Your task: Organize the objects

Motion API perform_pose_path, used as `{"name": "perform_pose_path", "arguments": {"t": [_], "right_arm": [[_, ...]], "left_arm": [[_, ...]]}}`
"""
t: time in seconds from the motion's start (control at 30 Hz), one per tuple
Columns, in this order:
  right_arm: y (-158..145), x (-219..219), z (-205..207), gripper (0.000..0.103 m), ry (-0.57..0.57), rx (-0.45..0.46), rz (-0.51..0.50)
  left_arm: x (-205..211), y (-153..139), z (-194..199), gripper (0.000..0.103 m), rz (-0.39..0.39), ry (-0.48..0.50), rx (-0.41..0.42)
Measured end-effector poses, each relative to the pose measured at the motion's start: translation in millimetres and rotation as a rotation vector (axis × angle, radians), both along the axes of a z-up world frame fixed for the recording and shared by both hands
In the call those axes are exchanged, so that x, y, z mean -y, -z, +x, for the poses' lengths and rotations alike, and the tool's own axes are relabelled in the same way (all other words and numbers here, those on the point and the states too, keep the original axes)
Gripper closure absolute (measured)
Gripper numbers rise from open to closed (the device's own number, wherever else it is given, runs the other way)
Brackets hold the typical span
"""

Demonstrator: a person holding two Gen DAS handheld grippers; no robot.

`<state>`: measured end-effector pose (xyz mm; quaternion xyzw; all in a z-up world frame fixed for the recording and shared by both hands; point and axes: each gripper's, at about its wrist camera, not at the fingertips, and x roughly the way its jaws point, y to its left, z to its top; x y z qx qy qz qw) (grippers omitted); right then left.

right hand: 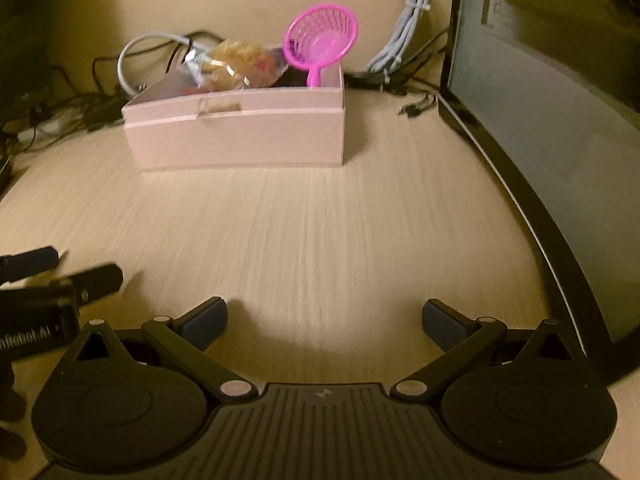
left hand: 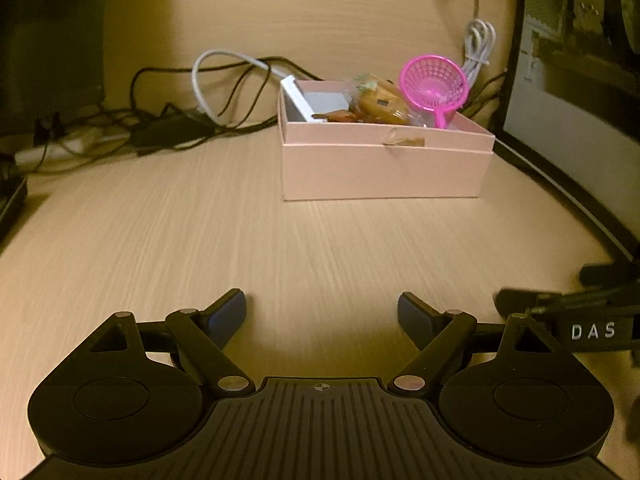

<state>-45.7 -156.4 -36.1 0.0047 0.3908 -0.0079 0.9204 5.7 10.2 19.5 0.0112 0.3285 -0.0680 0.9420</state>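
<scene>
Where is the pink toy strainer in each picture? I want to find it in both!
Left wrist view: the pink strainer sticks up from the right end of the pink box, right of the picture's middle, near the top.
Right wrist view: the pink strainer stands at the box's right end, at about the middle, near the top.
Shared landmark: the bundled white cable behind the strainer.

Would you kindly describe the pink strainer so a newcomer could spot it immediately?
On the wooden desk stands an open pale pink box. At its end nearest the dark monitor, the strainer juts above the rim: the only bright magenta mesh thing there.
</scene>
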Motion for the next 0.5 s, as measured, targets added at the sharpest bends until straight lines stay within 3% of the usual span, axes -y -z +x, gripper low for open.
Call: {"name": "perform_pose_path", "arguments": {"t": [0.13,0.5], "right_arm": [[7.8,3.0,5.6,0.0,0.003,0.103,0.0],[7.0,4.3,8.7,0.0,0.006,0.104,0.002]], "left_arm": [[4.0,0.7,6.5,0.014,0.031,0.0,-0.002],[4.3,1.3,8.0,0.014,0.028,-0.016,-0.003]]}}
